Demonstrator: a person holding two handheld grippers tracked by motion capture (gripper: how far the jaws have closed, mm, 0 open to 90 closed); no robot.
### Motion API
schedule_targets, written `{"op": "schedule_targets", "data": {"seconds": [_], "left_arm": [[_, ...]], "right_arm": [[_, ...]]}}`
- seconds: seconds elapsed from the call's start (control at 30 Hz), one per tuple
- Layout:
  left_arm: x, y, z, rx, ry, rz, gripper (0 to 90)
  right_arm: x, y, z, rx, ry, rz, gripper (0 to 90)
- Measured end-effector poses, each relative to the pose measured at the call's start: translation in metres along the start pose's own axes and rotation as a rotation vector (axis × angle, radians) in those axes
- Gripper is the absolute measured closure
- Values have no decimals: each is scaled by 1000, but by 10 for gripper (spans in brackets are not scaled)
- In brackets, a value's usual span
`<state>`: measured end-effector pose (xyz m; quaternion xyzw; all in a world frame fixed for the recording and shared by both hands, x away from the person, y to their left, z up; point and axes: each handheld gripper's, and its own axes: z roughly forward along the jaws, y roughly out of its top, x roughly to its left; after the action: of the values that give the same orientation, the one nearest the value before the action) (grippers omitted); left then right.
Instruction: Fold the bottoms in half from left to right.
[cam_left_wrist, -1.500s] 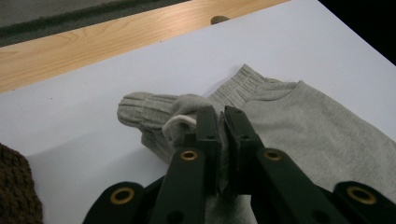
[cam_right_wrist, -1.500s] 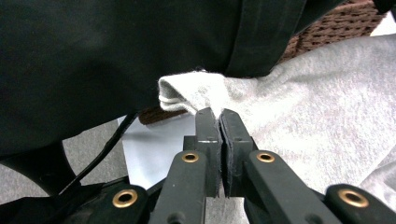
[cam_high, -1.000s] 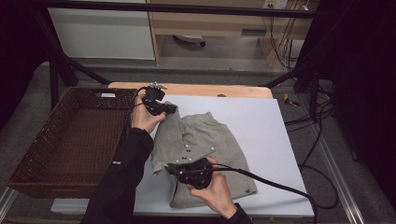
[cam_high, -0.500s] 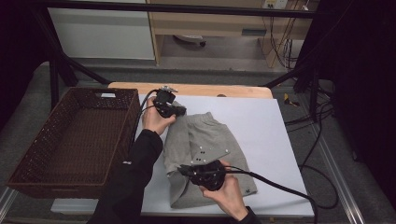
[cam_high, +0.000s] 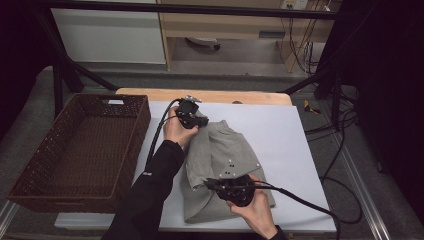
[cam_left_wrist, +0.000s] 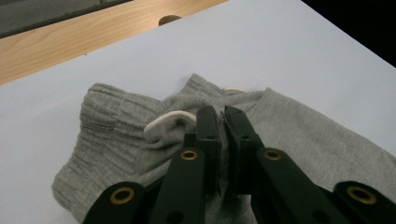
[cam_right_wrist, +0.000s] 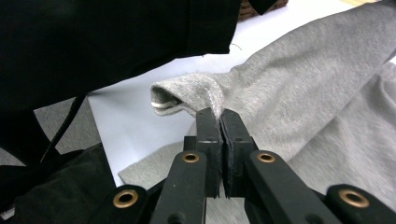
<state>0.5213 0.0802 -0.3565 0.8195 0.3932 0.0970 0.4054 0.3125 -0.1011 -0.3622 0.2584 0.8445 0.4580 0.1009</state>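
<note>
Nearest the person, the right gripper (cam_high: 212, 184) is pinching a fold of the grey knitted sweater (cam_high: 225, 160) lying on the white table sheet (cam_high: 290, 135); farther off, the left gripper (cam_high: 197, 119) is clamping its ribbed edge beside the brown wicker basket (cam_high: 75, 150).

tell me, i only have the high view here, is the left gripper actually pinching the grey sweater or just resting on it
Observer: The left gripper is shut on a fold of the grey sweater, beside its ribbed edge.
Operator: and the right one
Observer: The right gripper is shut too, pinching a thin grey edge next to a rolled cuff.
Operator: anything between the sweater and its camera
Observer: A black sleeve crosses the top of the right gripper view.
</note>
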Motion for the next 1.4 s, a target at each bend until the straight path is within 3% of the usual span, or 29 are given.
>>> {"op": "schedule_targets", "data": {"seconds": [0.7,1.4], "left_arm": [[-21,3,34,20,-27,33,851],[-34,0,61,45,-46,64,849]], "right_arm": [[-17,-28,-24,13,-40,42,880],[-30,-58,-42,49,-79,71,879]]}}
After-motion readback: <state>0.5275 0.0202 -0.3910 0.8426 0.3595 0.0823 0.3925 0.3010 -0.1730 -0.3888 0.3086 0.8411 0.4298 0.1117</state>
